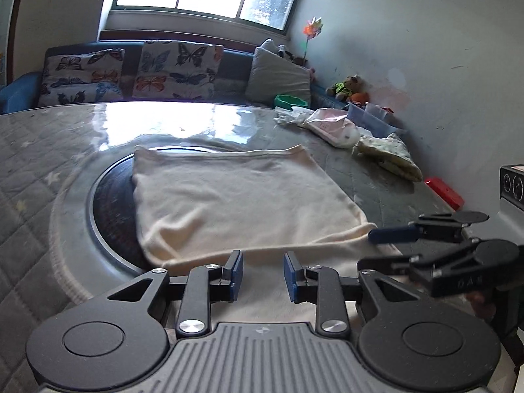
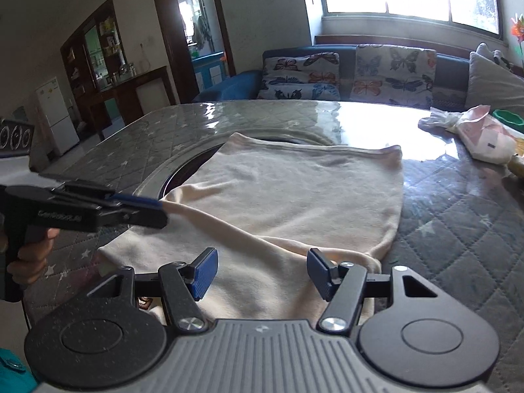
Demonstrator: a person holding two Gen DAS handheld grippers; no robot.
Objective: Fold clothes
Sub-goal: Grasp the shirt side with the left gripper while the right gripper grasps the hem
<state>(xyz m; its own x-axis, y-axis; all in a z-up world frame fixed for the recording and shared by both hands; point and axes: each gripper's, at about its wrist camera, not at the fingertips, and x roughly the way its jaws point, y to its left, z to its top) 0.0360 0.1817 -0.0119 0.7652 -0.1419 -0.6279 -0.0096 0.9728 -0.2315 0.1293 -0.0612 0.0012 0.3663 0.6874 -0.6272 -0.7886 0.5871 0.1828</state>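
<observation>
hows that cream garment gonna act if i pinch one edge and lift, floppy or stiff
Probably floppy: the cream garment lies limp on the table, and its folded edge forms a soft, rounded ridge. It is likely light, since the cloth looks thin. If pushed, it may slide as much as bunch, because the table cover looks glossy.

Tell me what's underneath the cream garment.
The cream garment lies on the grey quilted table cover and overlaps a dark round inset, covering its right part. What else lies beneath is hidden.
</observation>
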